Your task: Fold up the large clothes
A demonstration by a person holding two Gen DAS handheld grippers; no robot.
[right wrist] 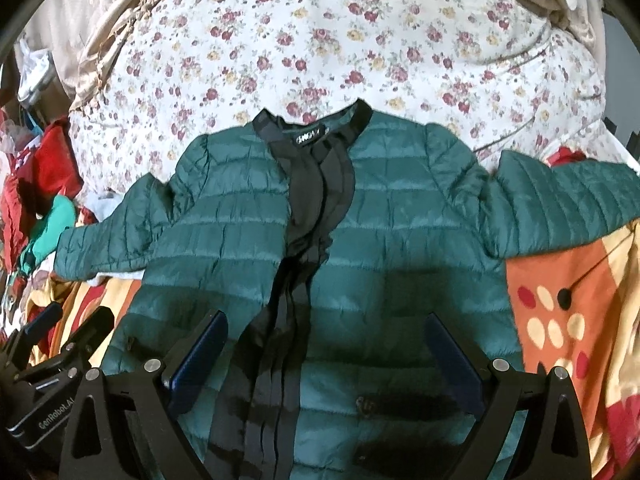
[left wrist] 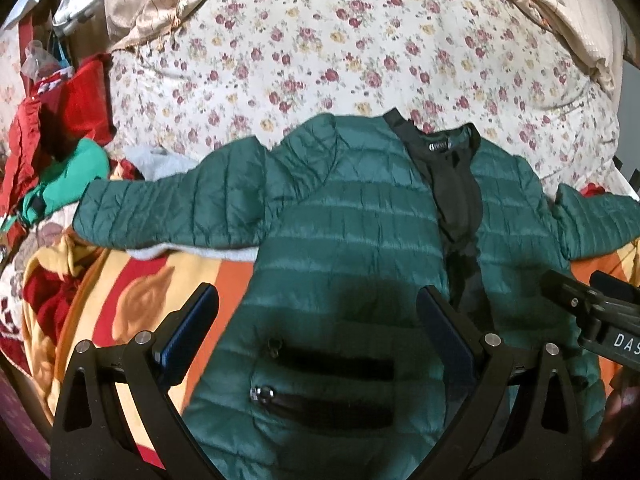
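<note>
1. The jacket (left wrist: 352, 216), green and quilted, lies face up and spread flat across the middle of both views, collar toward the top of the frame, both sleeves stretched out to the sides.
2. Its black placket (right wrist: 308, 208) runs down the centre; a label shows inside the collar. Two zipped pockets (left wrist: 332, 384) sit low in the left wrist view.
3. The left gripper (left wrist: 318, 312) hangs over the jacket's lower left panel, fingers spread wide and grasping nothing.
4. The right gripper (right wrist: 326, 344) hangs over the lower front by the placket, fingers likewise released and empty.
5. Under the jacket's lower half is an orange patterned blanket (right wrist: 560, 300); above the collar, a floral quilt (left wrist: 340, 48) fills the upper frame.
6. A pile of red and green clothes (left wrist: 60, 128) sits at the left edge. No containers are visible.
</note>
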